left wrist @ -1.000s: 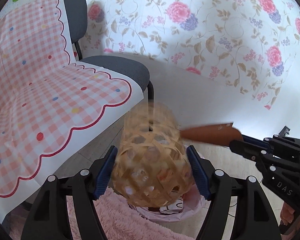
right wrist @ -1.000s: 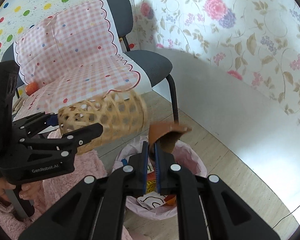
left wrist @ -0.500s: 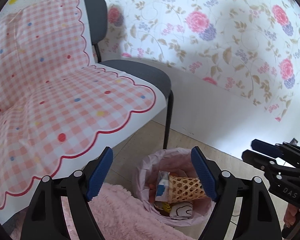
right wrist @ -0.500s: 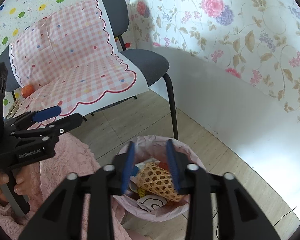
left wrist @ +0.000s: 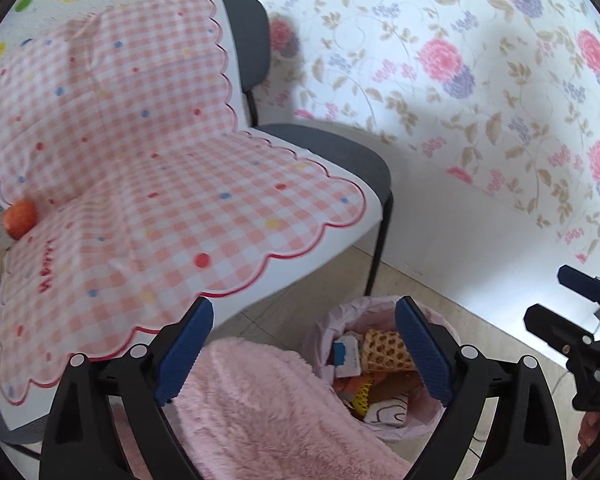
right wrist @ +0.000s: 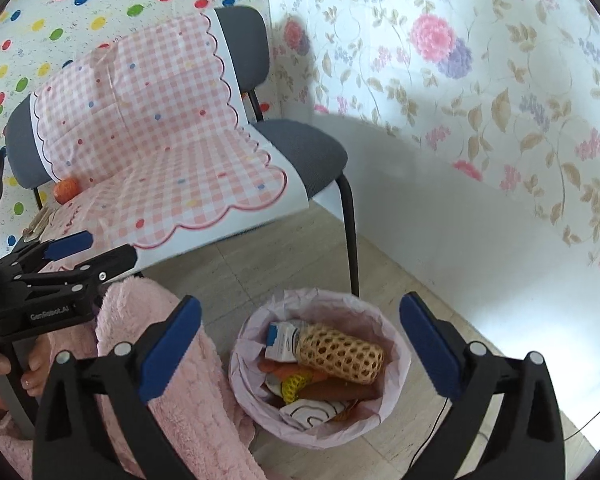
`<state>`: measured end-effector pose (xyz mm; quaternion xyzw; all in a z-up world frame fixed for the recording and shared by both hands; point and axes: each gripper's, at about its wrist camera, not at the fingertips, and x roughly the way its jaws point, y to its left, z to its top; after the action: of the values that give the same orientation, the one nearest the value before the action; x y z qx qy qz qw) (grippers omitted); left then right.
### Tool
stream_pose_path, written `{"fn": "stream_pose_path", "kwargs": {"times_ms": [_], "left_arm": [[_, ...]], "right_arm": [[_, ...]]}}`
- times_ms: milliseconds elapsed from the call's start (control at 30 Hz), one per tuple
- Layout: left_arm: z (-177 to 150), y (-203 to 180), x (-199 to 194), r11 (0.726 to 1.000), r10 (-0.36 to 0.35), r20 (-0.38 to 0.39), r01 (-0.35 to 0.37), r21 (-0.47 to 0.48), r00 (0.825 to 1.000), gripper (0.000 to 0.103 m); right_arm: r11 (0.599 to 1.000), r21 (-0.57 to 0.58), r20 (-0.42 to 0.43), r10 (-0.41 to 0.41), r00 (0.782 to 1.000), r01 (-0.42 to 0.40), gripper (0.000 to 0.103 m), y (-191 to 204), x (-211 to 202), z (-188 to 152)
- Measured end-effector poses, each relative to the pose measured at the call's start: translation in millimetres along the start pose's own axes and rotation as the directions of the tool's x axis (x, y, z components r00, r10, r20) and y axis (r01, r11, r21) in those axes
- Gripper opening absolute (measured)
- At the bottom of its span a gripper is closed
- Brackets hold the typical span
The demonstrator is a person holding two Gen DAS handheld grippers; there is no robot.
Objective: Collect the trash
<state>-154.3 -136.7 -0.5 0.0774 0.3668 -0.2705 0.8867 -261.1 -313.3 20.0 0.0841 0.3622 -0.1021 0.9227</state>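
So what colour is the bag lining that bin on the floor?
Pale pink. The bag shows best in the right wrist view, where its whole rim is visible.

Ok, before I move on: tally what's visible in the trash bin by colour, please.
Tan woven mesh sleeve: 1
Yellow foam net: 1
White-and-blue packet: 1
White paper with dark line drawing: 1
Orange-brown scraps: cannot separate, counted as 1
Total: 5
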Motion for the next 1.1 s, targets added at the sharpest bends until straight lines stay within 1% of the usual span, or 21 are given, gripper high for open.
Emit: {"fn": "stream_pose_path", "kwargs": {"times_ms": [67,233,367,467,567,700,900,1000,1100], "left_arm": [[3.3,2.9,-7.7,1.0,0.026,0.011,-0.026,0.001,1.0,0.092],[12.2,12.1,-29.1,0.998,0.066,0.042,-0.065,-0.007,0.997,0.092],[18.2,21.2,-45.5,0.988,0.151,0.067,-0.152,0.001,0.986,0.093],[20.2,39.6,-54.1,0.978,0.209,0.059,-0.207,-0.037,0.976,0.093],[20.8,66.2,-62.8,0.956,0.281,0.04,-0.276,-0.099,0.959,0.093],[19.2,94.9,-75.5,0.927,0.349,0.02,-0.342,-0.156,0.937,0.093],[13.3,128.1,-86.6,0.892,0.398,-0.02,-0.392,-0.226,0.917,0.093],[12.6,140.3,-88.1,0.879,0.413,-0.036,-0.409,-0.244,0.91,0.093],[11.7,146.9,-89.2,0.869,0.429,-0.035,-0.423,-0.255,0.902,0.093]], "right_arm": [[1.0,-0.009,0.008,0.007,1.0,-0.007,0.097,2.8,-3.1,5.0],[0.998,-0.052,0.013,0.046,0.999,-0.046,0.097,16.9,-2.0,19.6],[0.992,-0.092,0.041,0.085,0.996,-0.081,0.097,36.7,3.0,36.3],[0.986,-0.121,0.047,0.125,0.991,-0.119,0.097,52.6,8.5,49.5],[0.976,-0.163,0.062,0.154,0.986,-0.143,0.097,70.1,12.2,63.5],[0.962,-0.206,0.068,0.196,0.978,-0.179,0.097,91.0,18.5,82.1],[0.941,-0.251,0.058,0.25,0.967,-0.228,0.097,120.4,31.9,101.3],[0.929,-0.274,0.053,0.273,0.961,-0.248,0.097,135.2,36.7,107.2],[0.922,-0.287,0.045,0.284,0.958,-0.26,0.097,146.1,42.2,107.3]]}}
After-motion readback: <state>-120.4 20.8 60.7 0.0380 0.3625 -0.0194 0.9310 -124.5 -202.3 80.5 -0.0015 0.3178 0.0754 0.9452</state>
